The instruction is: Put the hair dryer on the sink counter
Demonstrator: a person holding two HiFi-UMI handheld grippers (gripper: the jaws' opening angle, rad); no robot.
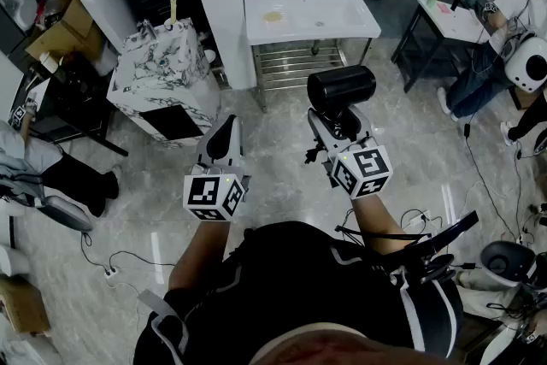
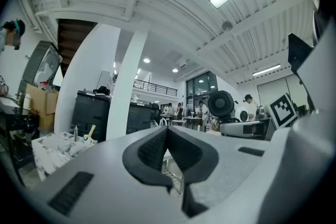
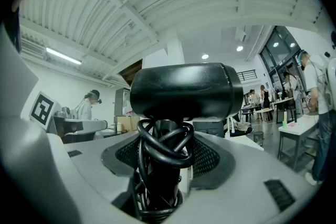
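Head view shows the sink counter (image 1: pixel 261 32) well ahead of the right gripper (image 1: pixel 340 131), whose jaws clamp the upright hair dryer (image 1: pixel 342 87) by its handle.

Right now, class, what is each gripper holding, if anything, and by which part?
The right gripper holds the black hair dryer by its handle, over the wound cord. The left gripper holds nothing; its jaws are closed together.

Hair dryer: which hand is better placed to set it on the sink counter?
Right. The right gripper grips the hair dryer by its cord-wrapped handle, with the sink counter ahead of it. The left gripper is shut and empty.
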